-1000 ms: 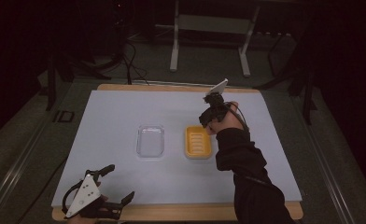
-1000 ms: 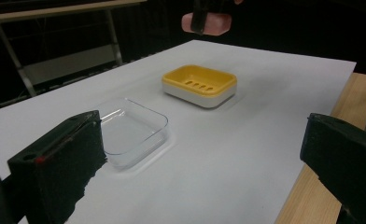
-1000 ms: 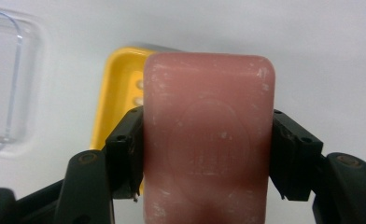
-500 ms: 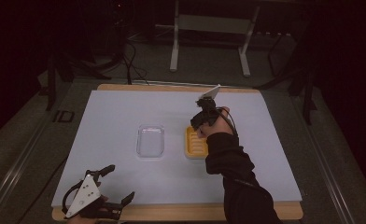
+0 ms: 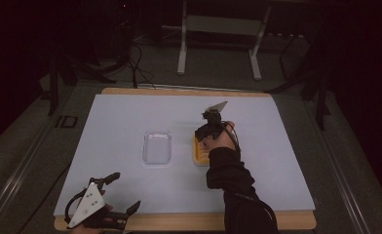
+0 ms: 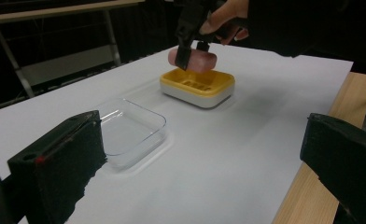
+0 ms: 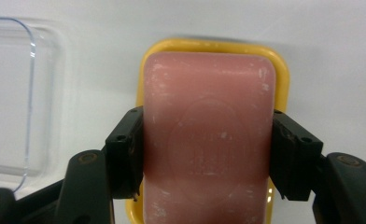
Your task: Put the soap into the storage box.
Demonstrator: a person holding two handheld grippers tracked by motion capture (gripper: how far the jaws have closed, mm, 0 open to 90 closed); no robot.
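At frame centre, the right gripper [image 7: 204, 154] clamps a pink soap bar [image 7: 207, 140] just above the yellow soap dish [image 6: 197, 86]; lower left, the left gripper [image 5: 112, 200] rests with jaws wide, holding nothing.

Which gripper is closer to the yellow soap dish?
Right. The right gripper holds the pink soap just above the yellow soap dish. The left gripper sits at the table's near edge, far away.
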